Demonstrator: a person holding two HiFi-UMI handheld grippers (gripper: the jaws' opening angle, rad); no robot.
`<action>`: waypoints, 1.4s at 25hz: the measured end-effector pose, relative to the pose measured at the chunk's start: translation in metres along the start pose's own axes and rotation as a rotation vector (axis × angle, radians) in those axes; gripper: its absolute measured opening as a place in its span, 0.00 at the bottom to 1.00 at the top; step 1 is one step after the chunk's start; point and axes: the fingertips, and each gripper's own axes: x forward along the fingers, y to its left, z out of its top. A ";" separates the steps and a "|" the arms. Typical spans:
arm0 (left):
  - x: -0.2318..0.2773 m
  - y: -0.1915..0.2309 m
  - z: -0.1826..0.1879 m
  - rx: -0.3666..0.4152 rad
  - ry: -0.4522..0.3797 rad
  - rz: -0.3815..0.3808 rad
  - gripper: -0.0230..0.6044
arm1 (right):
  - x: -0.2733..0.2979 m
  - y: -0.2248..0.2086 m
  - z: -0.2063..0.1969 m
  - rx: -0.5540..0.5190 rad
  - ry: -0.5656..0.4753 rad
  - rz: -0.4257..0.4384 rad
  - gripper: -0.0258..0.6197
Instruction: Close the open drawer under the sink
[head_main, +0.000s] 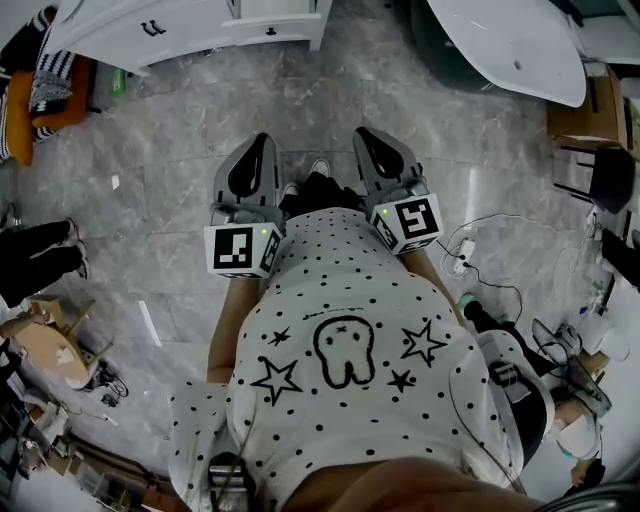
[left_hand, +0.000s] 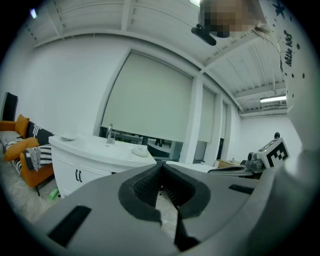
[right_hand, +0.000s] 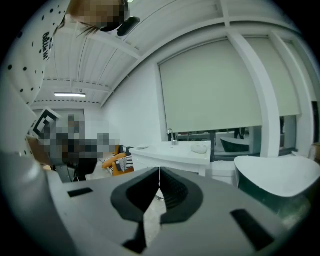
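Two grippers: side by side, near level, aimed at sink cabinet (head_main: 185, 35), well apart from it.
Left gripper (head_main: 260, 142): clenched, empty.
Right gripper (head_main: 366, 135): clenched, empty.

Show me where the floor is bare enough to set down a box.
The grey floor between the white vanity and the bathtub is bare. Crowded: cable clutter at right, cardboard clutter at lower left.
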 end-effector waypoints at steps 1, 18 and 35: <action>0.002 0.001 -0.002 0.001 0.005 0.011 0.05 | 0.001 -0.003 0.000 -0.002 -0.002 0.001 0.06; 0.034 0.012 -0.019 -0.050 0.022 0.036 0.05 | 0.019 -0.028 -0.011 0.003 0.013 -0.016 0.06; 0.094 0.095 0.026 -0.045 0.044 -0.028 0.05 | 0.122 -0.021 0.036 0.009 0.002 -0.062 0.06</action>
